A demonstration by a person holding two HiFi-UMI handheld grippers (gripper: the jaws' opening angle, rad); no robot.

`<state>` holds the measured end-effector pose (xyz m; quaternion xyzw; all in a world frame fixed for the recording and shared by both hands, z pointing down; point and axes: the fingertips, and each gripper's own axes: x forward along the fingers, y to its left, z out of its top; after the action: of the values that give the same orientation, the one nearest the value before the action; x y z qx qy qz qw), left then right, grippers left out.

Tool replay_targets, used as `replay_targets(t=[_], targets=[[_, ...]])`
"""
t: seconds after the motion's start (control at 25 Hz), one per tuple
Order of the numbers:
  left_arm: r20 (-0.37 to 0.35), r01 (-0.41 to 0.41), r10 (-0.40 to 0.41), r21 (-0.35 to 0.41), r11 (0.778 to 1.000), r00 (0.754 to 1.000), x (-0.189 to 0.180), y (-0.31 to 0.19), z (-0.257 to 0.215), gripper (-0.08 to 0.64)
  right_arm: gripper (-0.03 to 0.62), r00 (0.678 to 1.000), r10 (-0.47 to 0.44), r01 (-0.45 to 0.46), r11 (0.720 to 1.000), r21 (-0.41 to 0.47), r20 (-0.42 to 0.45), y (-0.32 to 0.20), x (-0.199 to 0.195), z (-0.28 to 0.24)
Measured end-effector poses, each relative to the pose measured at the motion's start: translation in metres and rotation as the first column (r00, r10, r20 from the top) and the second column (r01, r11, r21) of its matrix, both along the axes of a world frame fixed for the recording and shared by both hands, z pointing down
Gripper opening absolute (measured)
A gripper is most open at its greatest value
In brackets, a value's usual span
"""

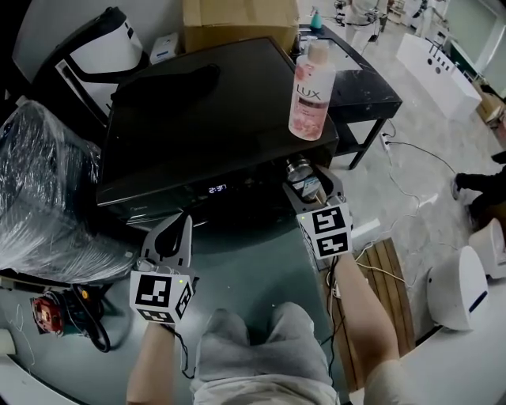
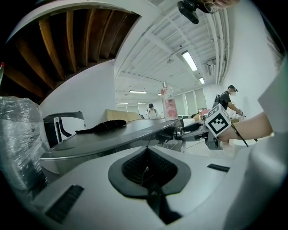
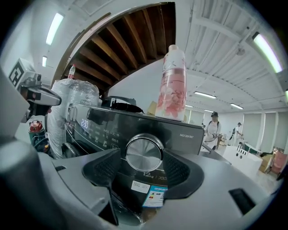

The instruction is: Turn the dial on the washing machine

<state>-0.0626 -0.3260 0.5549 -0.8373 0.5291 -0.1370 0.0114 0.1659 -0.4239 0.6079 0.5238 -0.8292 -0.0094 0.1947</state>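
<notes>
Head view and both gripper views; dark washing machine [image 1: 198,119] seen from above and from its front. The dial [image 1: 299,168] sits at the right end of the glossy black control panel, just below the front edge of the lid and beneath the pink bottle [image 1: 311,91] that stands upright on the lid's right corner; in the right gripper view the dial [image 3: 144,153] is a round knob with a brushed silver face and a bright chrome rim, with white symbols to its left and label stickers [image 3: 155,197] below it. Right gripper [image 1: 307,177] held at the panel; its jaws grasp the dial, one dark ribbed pad [image 3: 105,170] on each side of the rim. Lit digits of the display [image 1: 217,189] lie on the same panel, left of the dial. Left gripper [image 1: 184,218] held lower and to the left, apart from the machine's front; its jaws [image 2: 146,155] are clenched together with nothing between them. A limp black item [image 1: 170,83] lies on the lid; a plastic-wrapped bundle [image 1: 47,190] stands beside the machine's left side; a cardboard box [image 1: 241,20] stands behind the lid.
</notes>
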Motion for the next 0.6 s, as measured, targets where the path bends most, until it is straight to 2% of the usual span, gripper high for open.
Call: replay_targets(t=[0.16, 0.32, 0.44, 0.6], targets=[[-0.021, 0.012, -0.012, -0.013, 1.000, 1.000, -0.003, 0.004, 0.006, 0.020, 0.310, 0.999, 0.008, -0.007, 1.000, 0.010, -0.048, -0.002, -0.003, -0.002], [-0.026, 0.022, -0.023, -0.018, 1.000, 0.999, -0.010, 0.009, 0.007, 0.020, 0.295, 0.999, 0.035, -0.035, 0.999, 0.003, -0.030, -0.004, -0.002, -0.002], [-0.032, 0.031, -0.031, -0.021, 0.999, 0.999, -0.015, 0.010, 0.008, 0.020, 0.293, 0.998, 0.055, -0.055, 0.999, 0.003, 0.006, -0.006, 0.001, 0.000], [-0.031, 0.021, -0.022, -0.025, 0.999, 0.999, -0.014, 0.012, 0.009, 0.020, 0.293, 0.993, 0.064, -0.062, 0.998, -0.017, 0.096, -0.007, 0.004, 0.001]])
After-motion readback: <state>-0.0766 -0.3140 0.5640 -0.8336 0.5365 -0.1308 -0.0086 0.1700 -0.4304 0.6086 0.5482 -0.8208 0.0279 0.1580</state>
